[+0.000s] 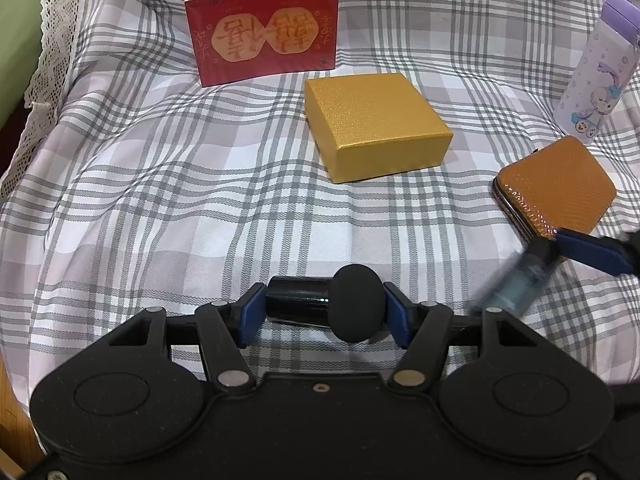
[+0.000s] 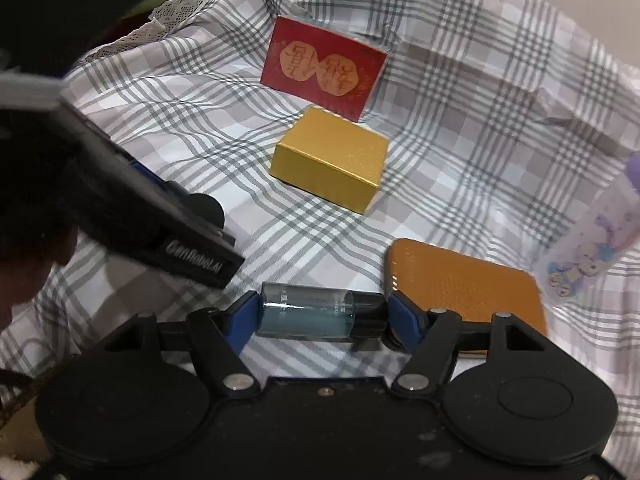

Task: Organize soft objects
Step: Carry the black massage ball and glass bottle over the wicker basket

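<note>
My left gripper [image 1: 320, 310] is shut on a small black microphone [image 1: 316, 306] with a round foam head, held crosswise just above the plaid cloth. My right gripper [image 2: 318, 316] is shut on a small bottle of blue liquid with a black cap [image 2: 308, 314], also held crosswise. In the left wrist view the right gripper and its bottle [image 1: 516, 284] show blurred at the right edge. In the right wrist view the left gripper's body [image 2: 160, 220] fills the left side.
A grey plaid cloth [image 1: 160, 200] covers the surface. On it stand a red box with gold characters [image 1: 264, 32], a gold box [image 1: 376, 124], an orange case [image 1: 556, 188] and a purple-lidded cartoon tumbler [image 1: 596, 72]. A lace edge [image 1: 44, 56] runs along the left.
</note>
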Motion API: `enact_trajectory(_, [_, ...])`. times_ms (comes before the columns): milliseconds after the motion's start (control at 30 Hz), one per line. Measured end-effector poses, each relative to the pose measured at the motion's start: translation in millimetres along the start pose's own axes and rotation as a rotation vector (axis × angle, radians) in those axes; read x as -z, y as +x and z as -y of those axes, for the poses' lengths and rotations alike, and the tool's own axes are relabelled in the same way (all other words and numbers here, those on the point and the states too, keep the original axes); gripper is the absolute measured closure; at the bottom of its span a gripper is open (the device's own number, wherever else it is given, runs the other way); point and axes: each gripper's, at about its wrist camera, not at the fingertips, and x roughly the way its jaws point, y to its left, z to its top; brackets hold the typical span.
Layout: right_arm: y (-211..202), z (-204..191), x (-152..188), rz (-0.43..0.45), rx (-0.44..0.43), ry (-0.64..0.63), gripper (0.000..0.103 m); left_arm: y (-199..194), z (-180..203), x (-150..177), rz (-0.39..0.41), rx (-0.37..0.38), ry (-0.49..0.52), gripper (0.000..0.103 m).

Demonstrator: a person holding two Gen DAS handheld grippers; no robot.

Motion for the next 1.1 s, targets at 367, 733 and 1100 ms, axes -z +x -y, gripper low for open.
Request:
enact_trajectory(367, [-25.0, 33.9, 35.8, -0.086, 0.127, 0.204, 0.035, 0.4, 0.8, -0.2, 0.0, -0.008, -0.001, 0.043])
enact_trajectory(733, [1.8, 75.0, 41.2, -0.153, 0.049, 0.495, 0.036, -0.5, 0.7, -1.3, 0.004, -0.011, -0.004, 0.043])
enact_trajectory(1100, [12.9, 75.6, 37.2, -0.107, 0.104, 0.442, 0.029, -2.1, 2.8, -1.2, 0.007, -0.031, -0.019, 0.042])
